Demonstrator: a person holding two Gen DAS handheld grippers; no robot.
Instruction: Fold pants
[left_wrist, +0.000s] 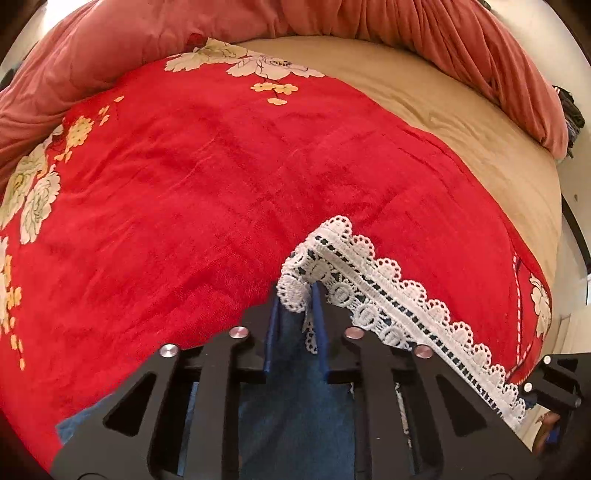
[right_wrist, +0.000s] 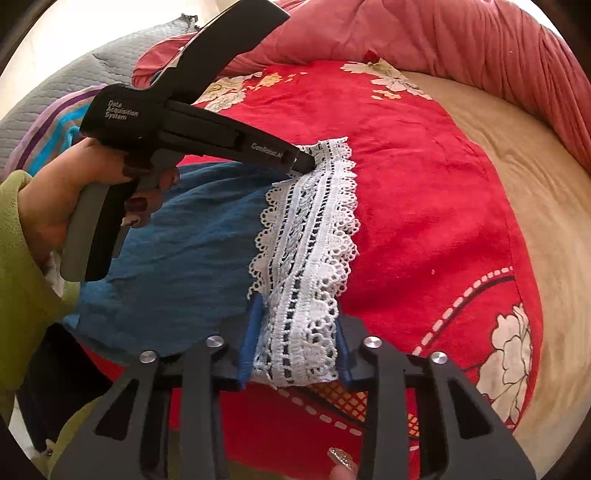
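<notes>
Lying across a red floral blanket (right_wrist: 424, 177) on a bed, the blue pants (right_wrist: 177, 266) were seen with their white lace hem (right_wrist: 314, 236) stretched between the two tools. The lace hem was pinched at its far corner by the left gripper (left_wrist: 295, 314), whose blue pads were pressed nearly together on a bunched bit of trim, and at its near corner by the right gripper (right_wrist: 295, 350), whose pads were drawn in against a thicker gather of lace. No earlier view was given, so only the grips themselves could be stated. The step in hand was judged to be the taking up of the leg opening at both corners, the opening move of a fold. The next move was judged to call for both corners to be raised together and carried evenly toward the waist, the hem kept taut so that the lace would not sag or slip from the pads. The left tool was held by a hand (right_wrist: 74, 206) in a green sleeve (right_wrist: 18, 295). Beyond the blanket, a tan sheet (right_wrist: 535, 221) was visible, bordered by a bunched pink duvet (right_wrist: 480, 48), with a grey quilted cover (right_wrist: 48, 107) at the left. Little of the room was shown.
</notes>
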